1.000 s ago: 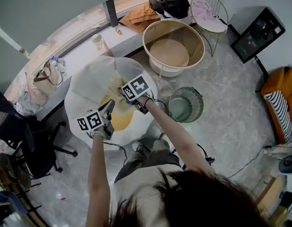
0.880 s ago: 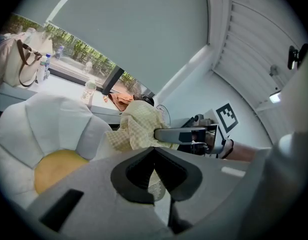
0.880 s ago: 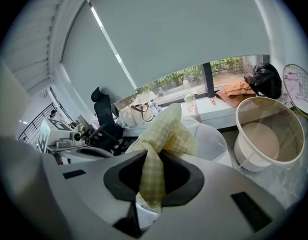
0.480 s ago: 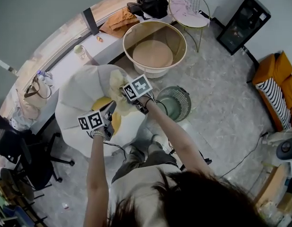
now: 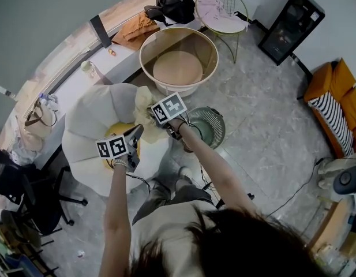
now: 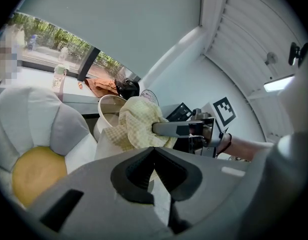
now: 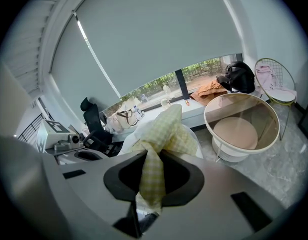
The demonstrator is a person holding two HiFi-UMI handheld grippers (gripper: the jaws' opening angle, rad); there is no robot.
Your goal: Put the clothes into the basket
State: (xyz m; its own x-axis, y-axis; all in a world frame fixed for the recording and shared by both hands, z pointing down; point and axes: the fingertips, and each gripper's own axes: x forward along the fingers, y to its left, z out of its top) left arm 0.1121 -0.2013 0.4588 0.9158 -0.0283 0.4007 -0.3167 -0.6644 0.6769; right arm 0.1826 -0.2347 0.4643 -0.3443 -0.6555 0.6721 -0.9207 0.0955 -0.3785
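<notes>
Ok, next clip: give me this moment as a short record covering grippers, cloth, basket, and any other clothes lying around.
right gripper: tongs shut on the yellow checked cloth, held above the flower cushion
left gripper: tongs together, near the cloth's lower edge
round tan basket: on the floor beyond the cushion, no clothes visible inside
other clothes: orange garment on the ledge; pink garment on the wire chair
task state: cloth not yet in the basket

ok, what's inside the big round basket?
The basket shows only its bare tan floor, no clothes. Its near wall covers a strip. The checked cloth is clamped in the right gripper.
</notes>
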